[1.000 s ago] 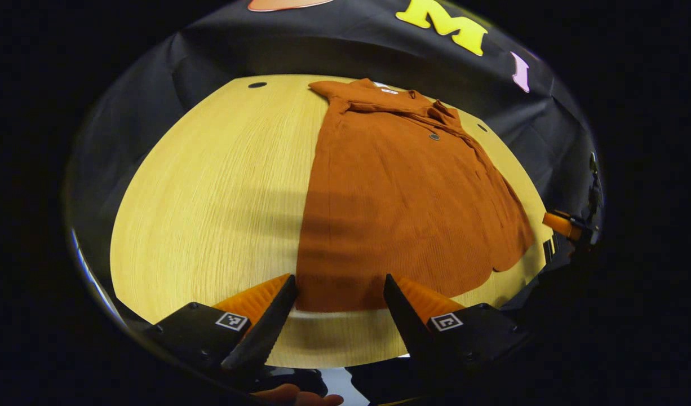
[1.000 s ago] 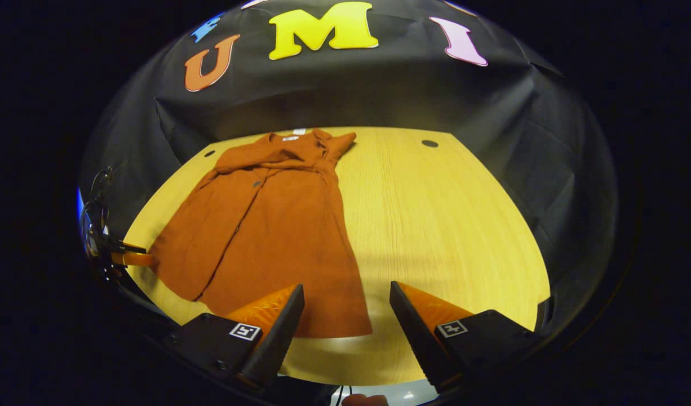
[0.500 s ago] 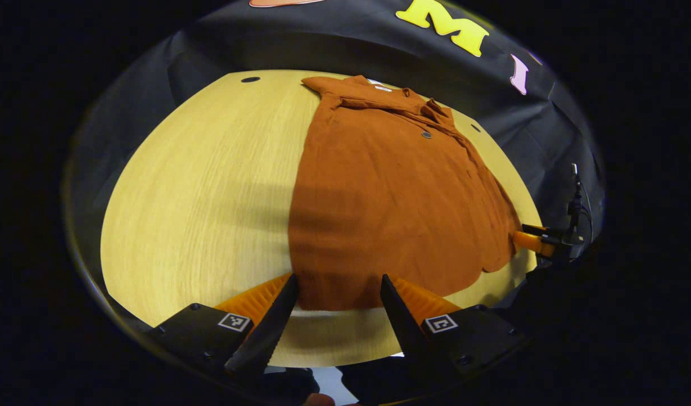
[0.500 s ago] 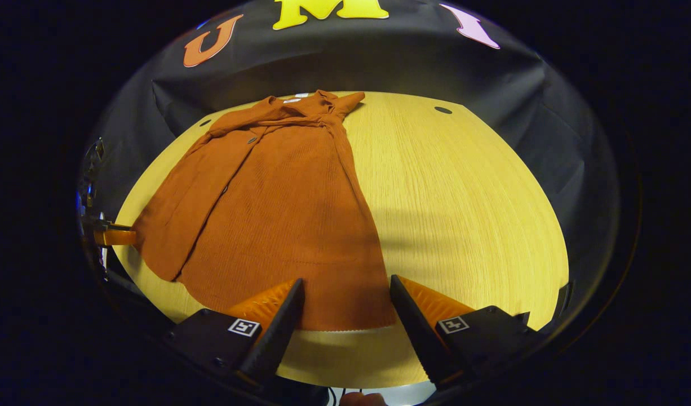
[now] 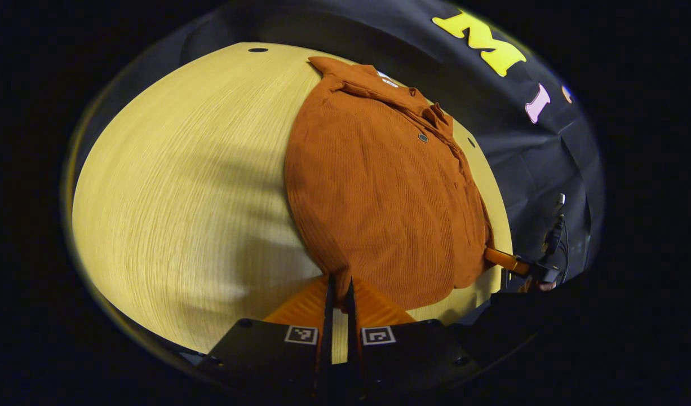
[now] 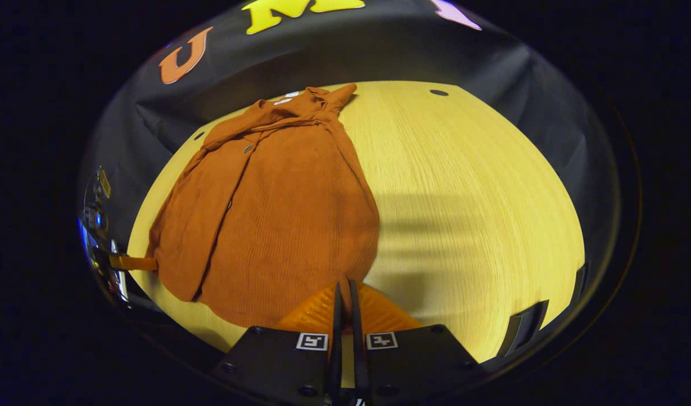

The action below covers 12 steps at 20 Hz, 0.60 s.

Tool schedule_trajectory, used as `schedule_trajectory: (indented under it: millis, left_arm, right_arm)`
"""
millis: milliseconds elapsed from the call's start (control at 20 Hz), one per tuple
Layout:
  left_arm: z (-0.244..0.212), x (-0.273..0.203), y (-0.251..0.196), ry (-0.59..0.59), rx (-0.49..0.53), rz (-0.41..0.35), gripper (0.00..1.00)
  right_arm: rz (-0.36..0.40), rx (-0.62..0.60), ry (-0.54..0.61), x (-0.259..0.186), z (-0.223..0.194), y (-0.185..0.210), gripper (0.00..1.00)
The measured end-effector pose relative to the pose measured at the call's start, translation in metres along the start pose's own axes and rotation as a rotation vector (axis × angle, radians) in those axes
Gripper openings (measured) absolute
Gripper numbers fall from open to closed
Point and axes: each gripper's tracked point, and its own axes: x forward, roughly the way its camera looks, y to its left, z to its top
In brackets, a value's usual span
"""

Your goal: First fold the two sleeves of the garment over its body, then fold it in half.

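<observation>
At the garment's [image 5: 379, 186] hem, both open claws, left claw [image 5: 339, 287] and right claw [image 6: 345, 290], have clamped onto it.

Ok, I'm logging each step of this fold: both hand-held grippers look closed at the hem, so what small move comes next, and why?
Probably lift both hem corners a little and start carrying them toward the collar. The left hand-held gripper and the right hand-held gripper each appear pinched on a near corner of the garment, whose sleeves already lie folded across its top, so the half fold remains.

Pale wooden table [image 5: 171, 186] with small dark holes [image 6: 438, 92]; black cloth wall [image 6: 379, 51] behind
</observation>
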Motion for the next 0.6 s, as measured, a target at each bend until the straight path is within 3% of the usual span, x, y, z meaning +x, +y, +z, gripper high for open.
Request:
schedule_trajectory:
  millis: [50,250,450,600]
  left_arm:
    - [0.002,-0.003,-0.003,-0.002,0.018,-0.005,0.12]
    - [0.040,-0.016,-0.013,-0.104,0.147,0.031,0.08]
    - [0.099,-0.034,-0.039,-0.230,0.296,0.039,0.08]
    - [0.146,-0.053,-0.059,-0.316,0.318,0.014,0.08]
  right_arm:
    - [0.006,0.014,-0.005,0.001,0.001,-0.001,0.01]
    - [0.041,0.022,-0.083,-0.019,0.039,0.009,0.01]
    - [0.094,0.024,-0.195,-0.041,0.104,0.029,0.00]
    - [0.131,0.009,-0.288,-0.061,0.158,0.044,0.01]
